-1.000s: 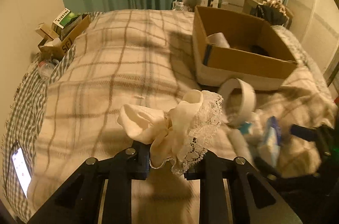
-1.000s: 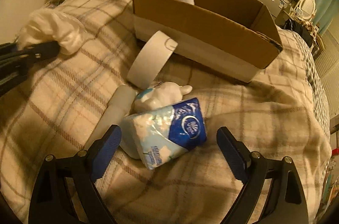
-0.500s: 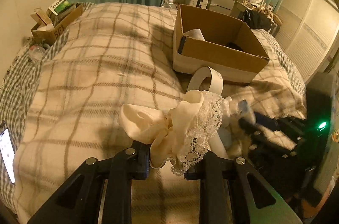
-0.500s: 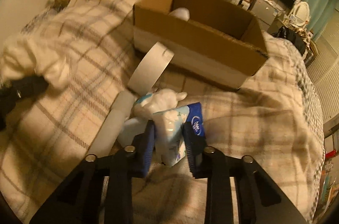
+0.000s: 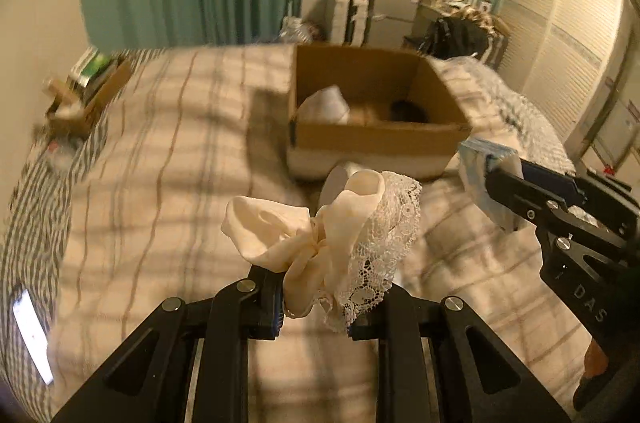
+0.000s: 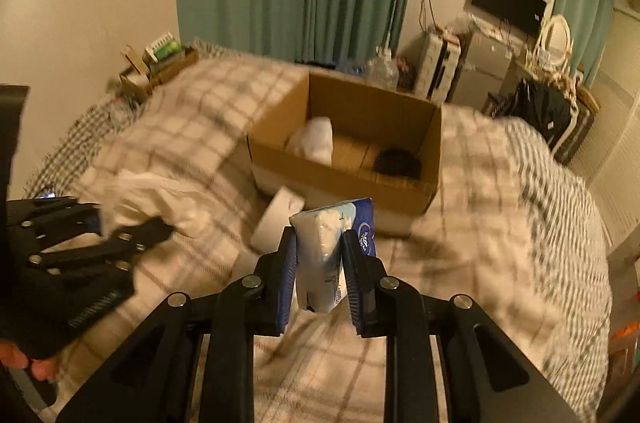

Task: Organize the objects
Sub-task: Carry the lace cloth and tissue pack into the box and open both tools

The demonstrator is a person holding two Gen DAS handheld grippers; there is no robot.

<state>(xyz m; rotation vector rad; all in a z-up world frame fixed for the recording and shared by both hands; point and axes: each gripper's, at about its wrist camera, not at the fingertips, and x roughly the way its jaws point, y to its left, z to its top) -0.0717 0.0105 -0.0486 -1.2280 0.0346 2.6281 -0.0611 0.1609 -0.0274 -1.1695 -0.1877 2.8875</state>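
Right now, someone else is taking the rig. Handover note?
Left gripper: shut on the cream lace cloth, held above the bed.
Right gripper: shut on the blue tissue pack, lifted off the bed.
Cardboard box sits ahead of both, open; a white item and a dark item lie inside.
Left: drop cloth and pack in the box, probably. A white tape roll lies on the bed in front of the box.

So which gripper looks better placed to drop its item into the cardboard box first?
Probably the right gripper. It is shut on the tissue pack, which looks lifted off the bed and near the cardboard box front wall. The left gripper, shut on the lace cloth, sits farther back.
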